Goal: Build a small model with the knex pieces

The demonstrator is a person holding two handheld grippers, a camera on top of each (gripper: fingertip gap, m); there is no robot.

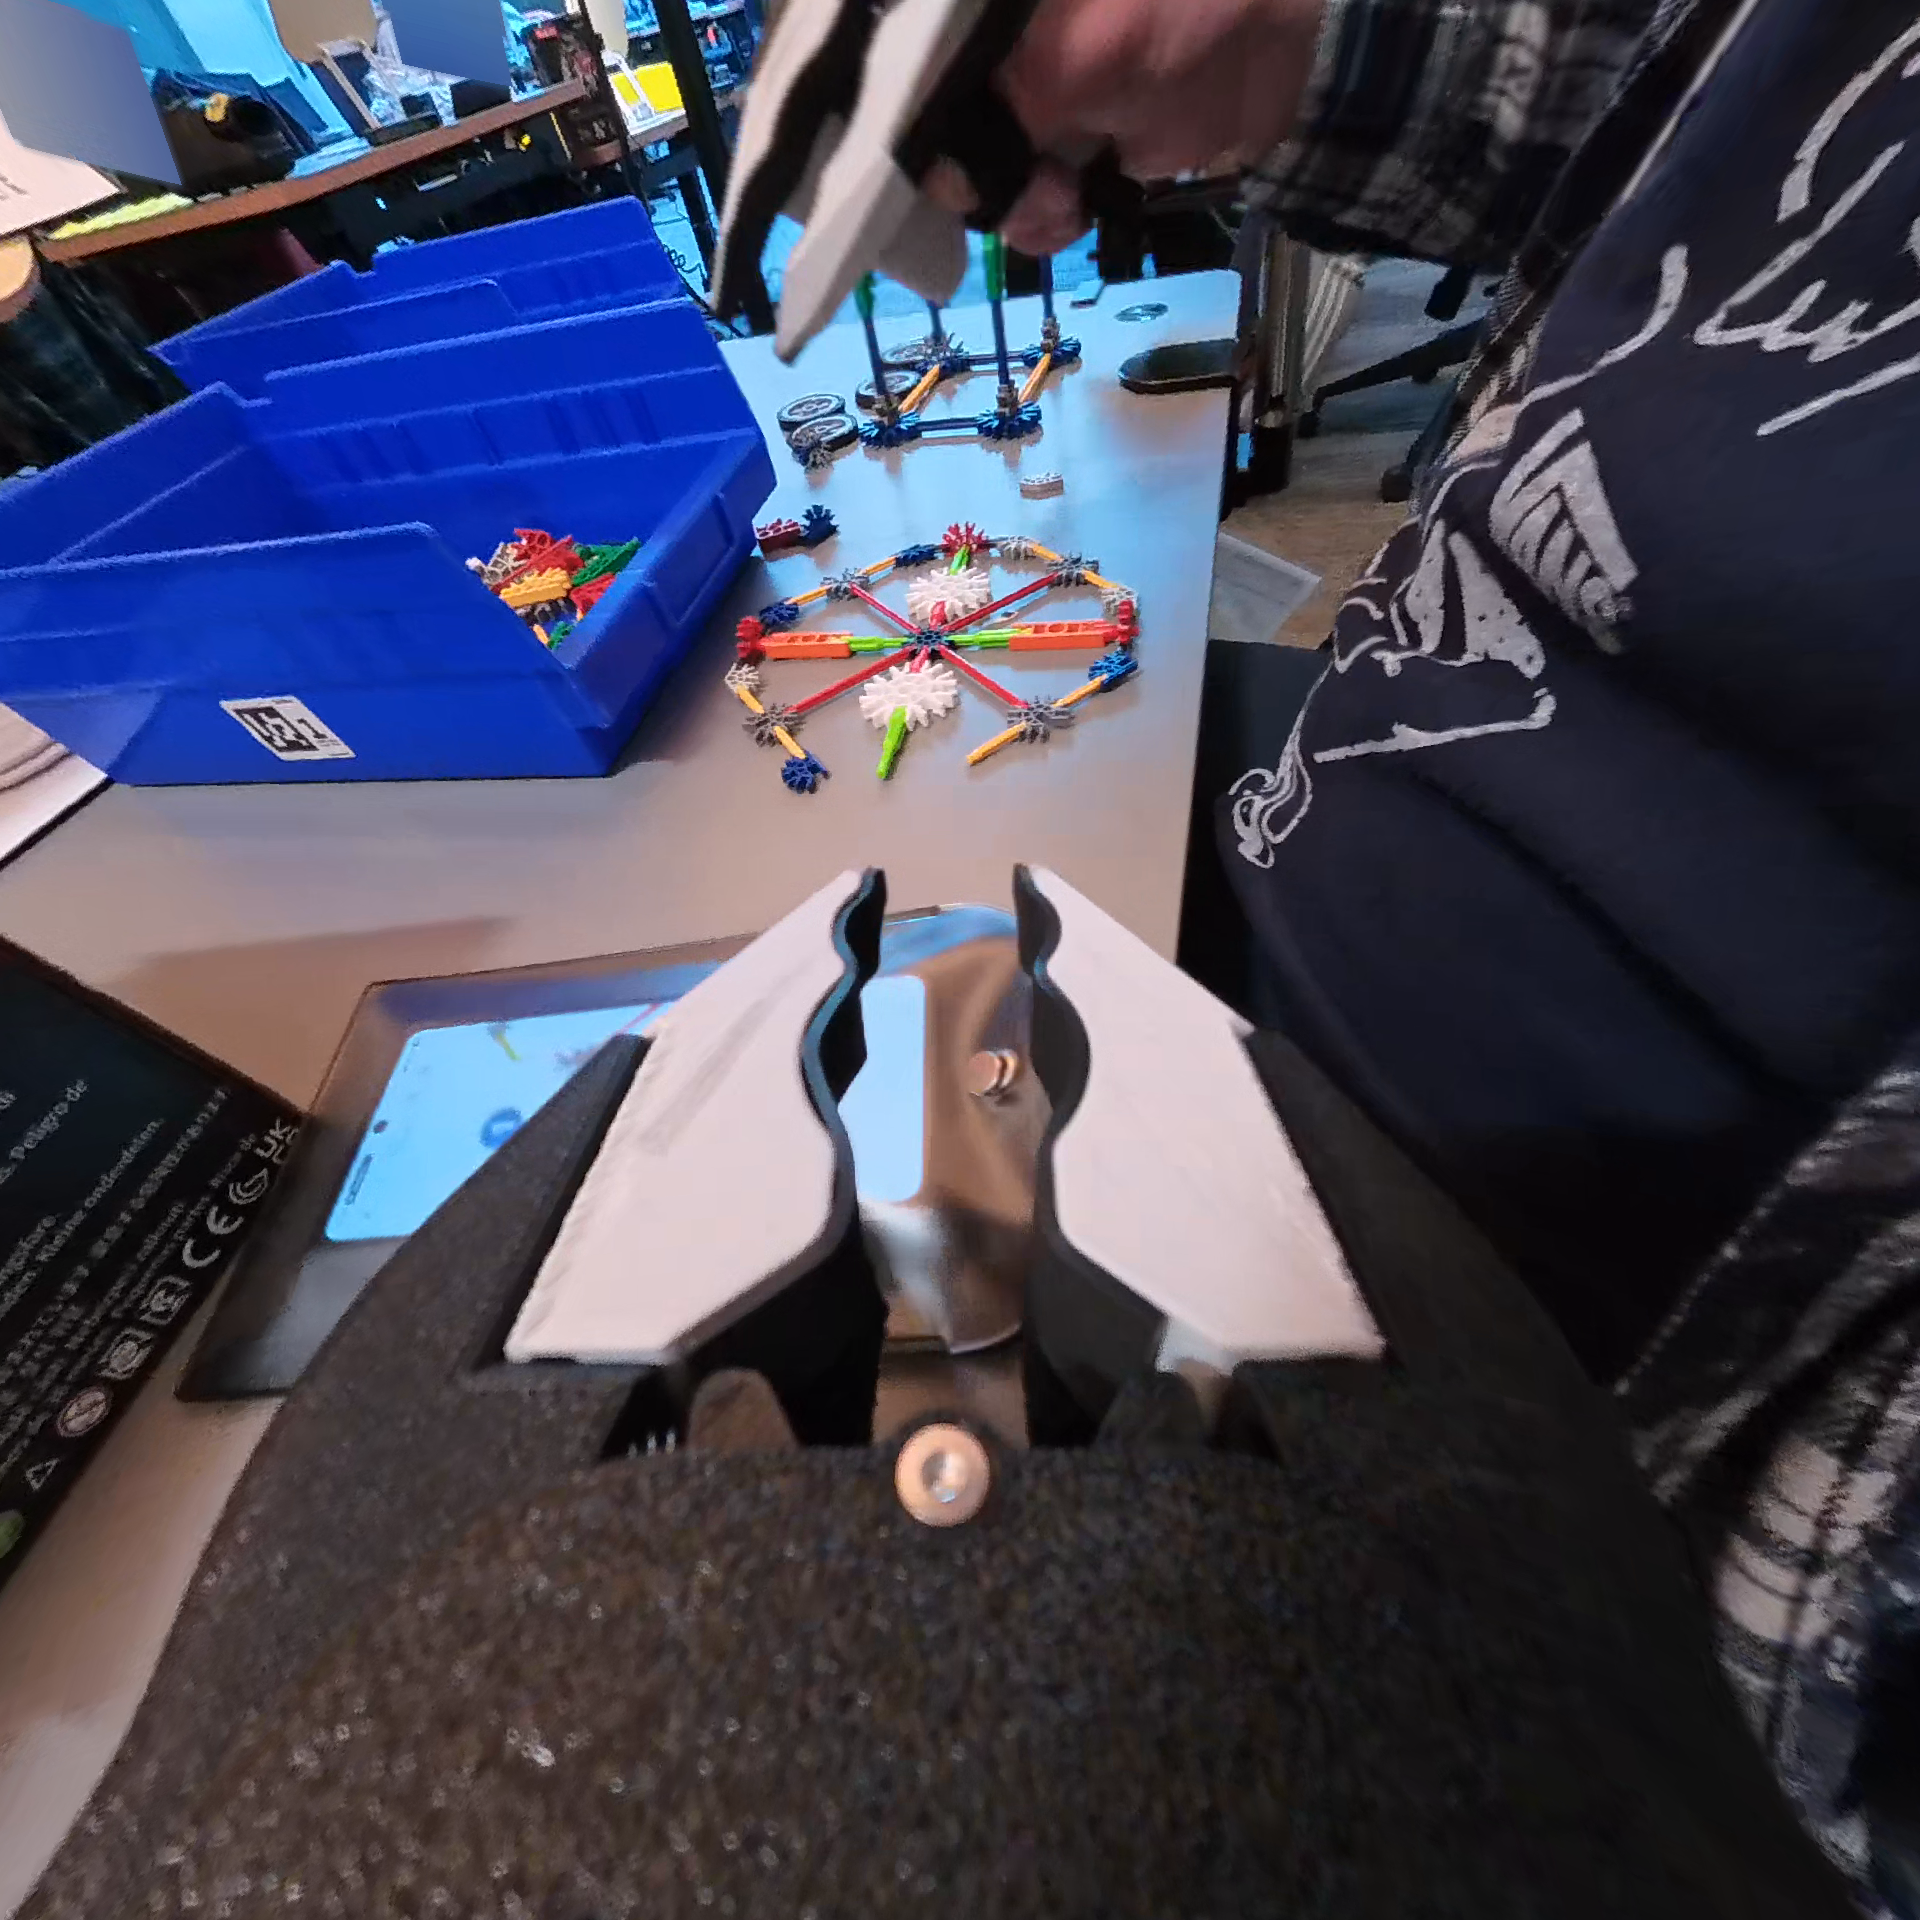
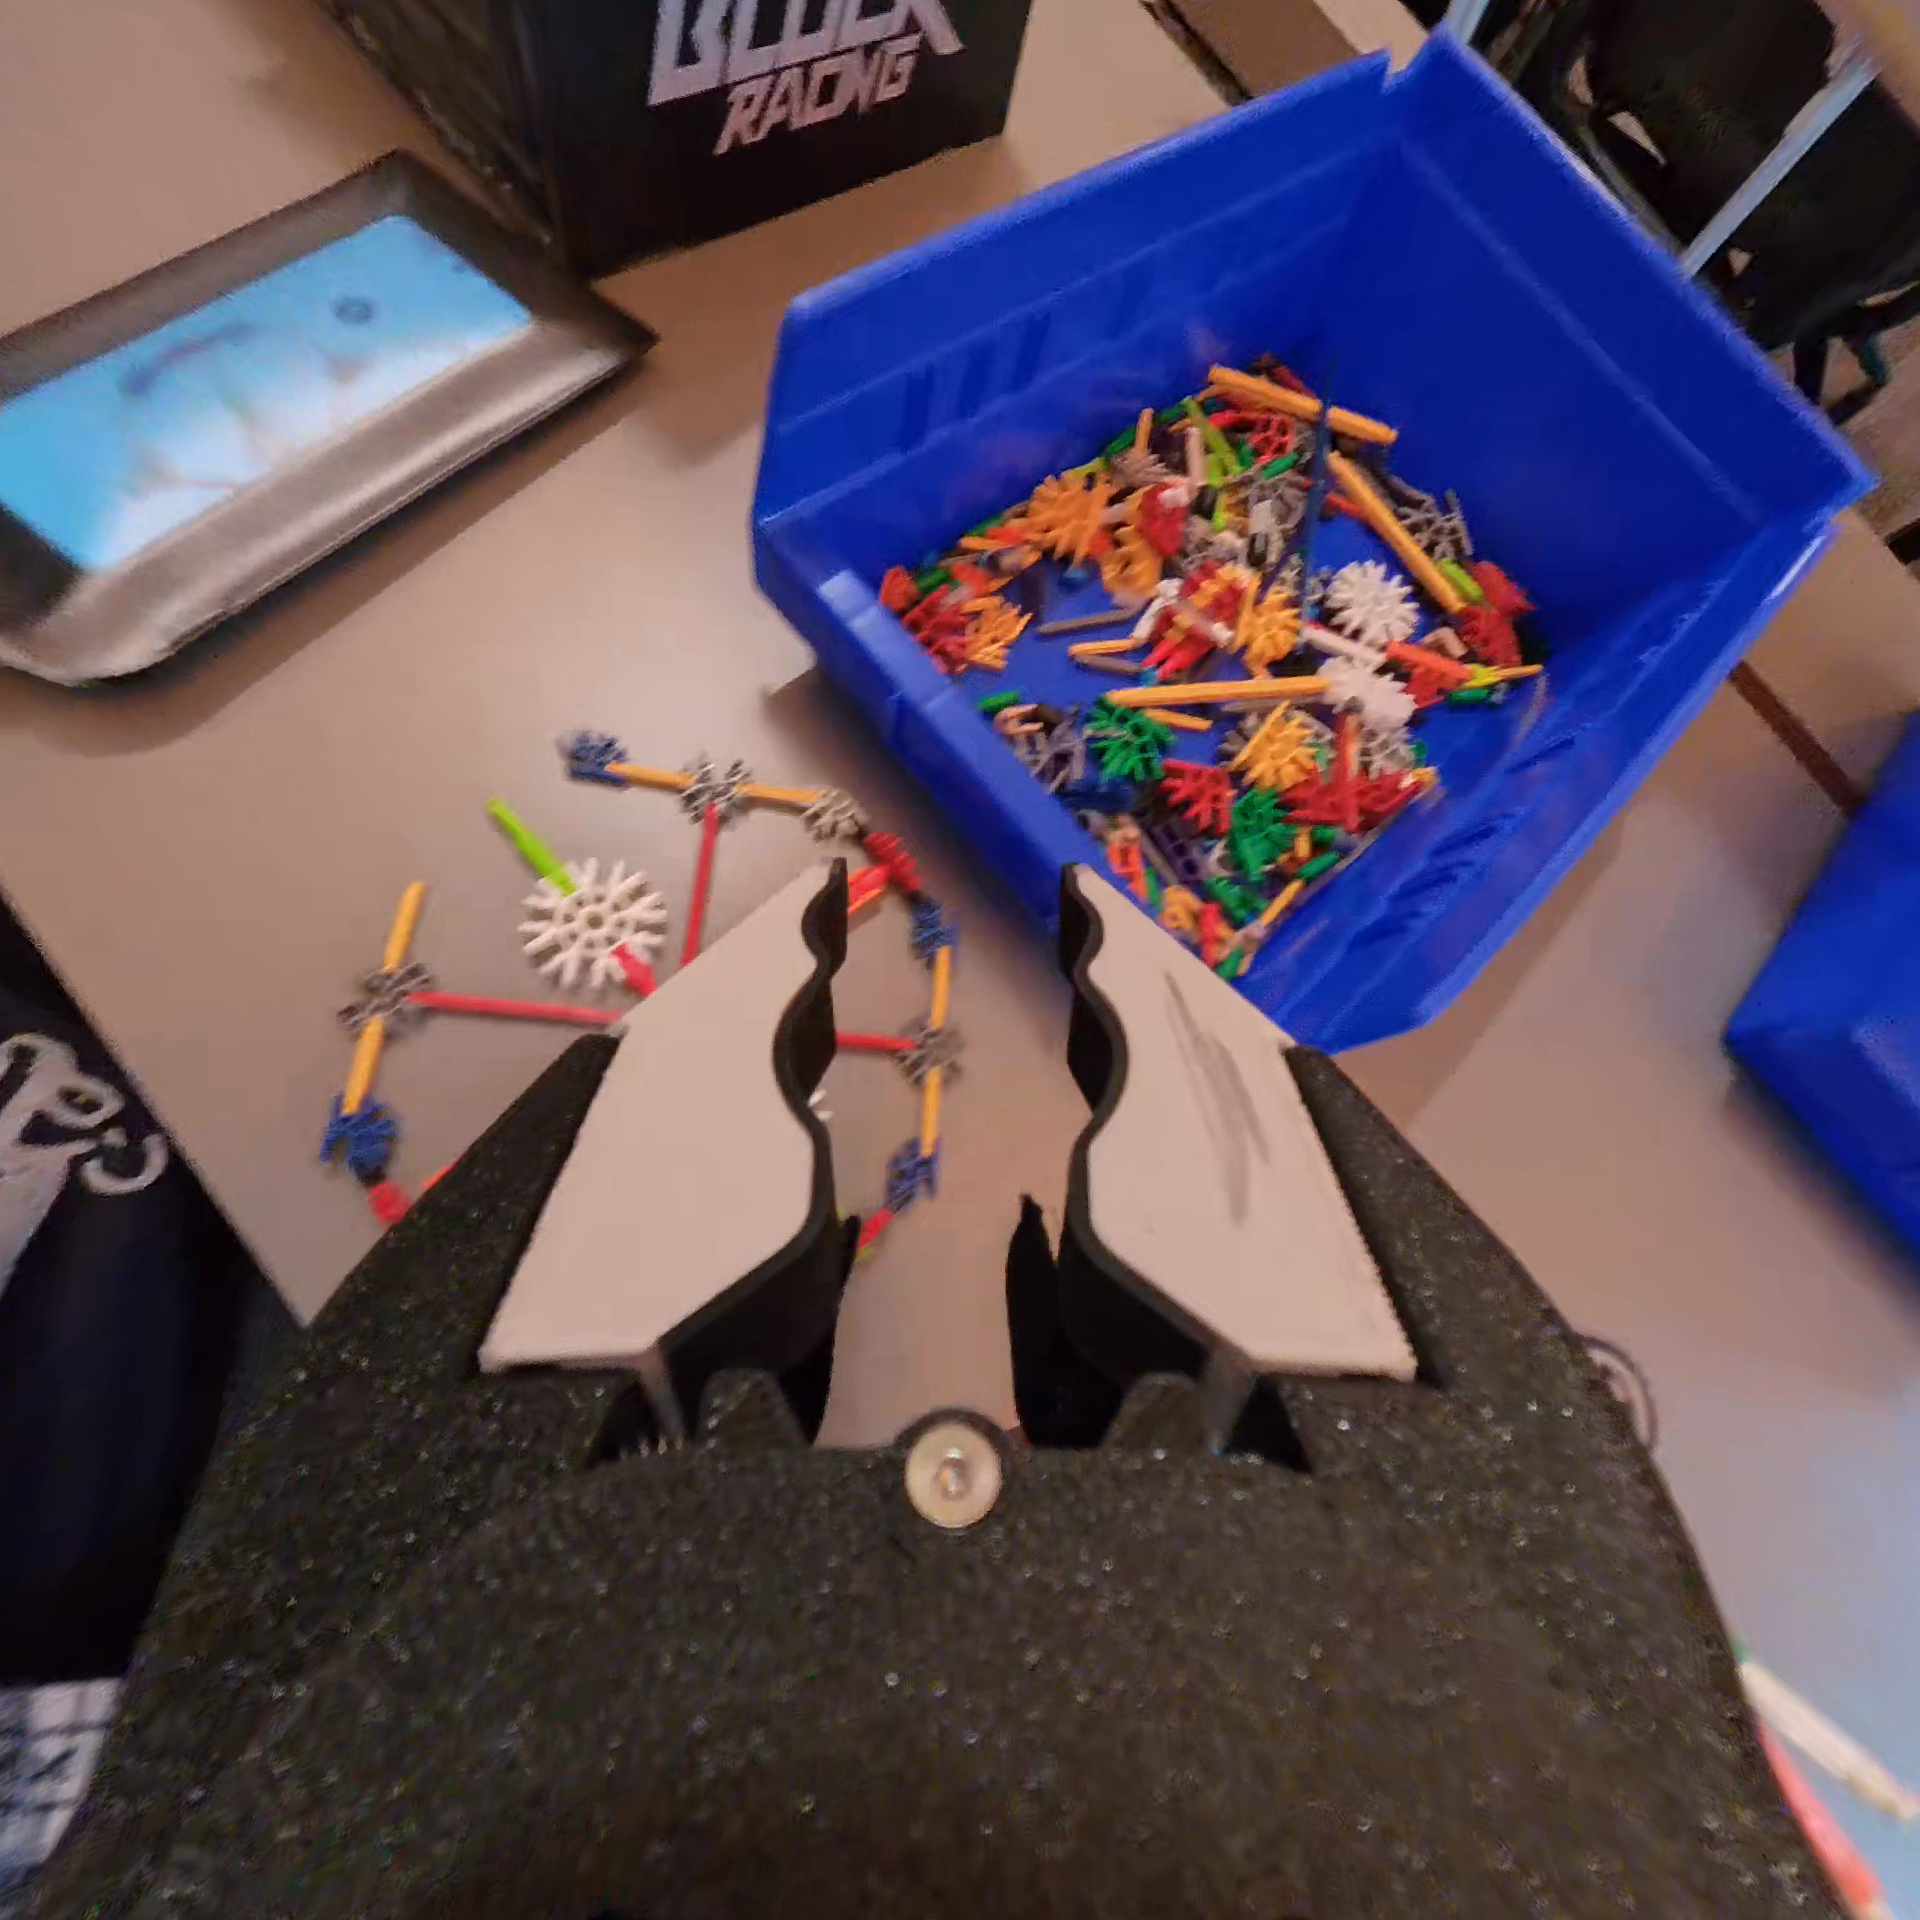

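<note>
Grey-fingered left gripper (image 1: 948,904): parted, empty, over a framed tablet (image 1: 436,1091). Right gripper (image 2: 951,894): parted, apparently empty, above flat multicoloured rod-and-connector wheel (image 2: 665,935), beside blue plastic parts bin (image 2: 1558,312).

Left gripper (image 1: 948,904) and right gripper (image 2: 951,894), both empty, jaws parted.

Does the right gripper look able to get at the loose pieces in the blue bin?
Probably yes: the right gripper hangs open above the table; the blue bin is open-topped, its loose pieces uncovered.
</note>
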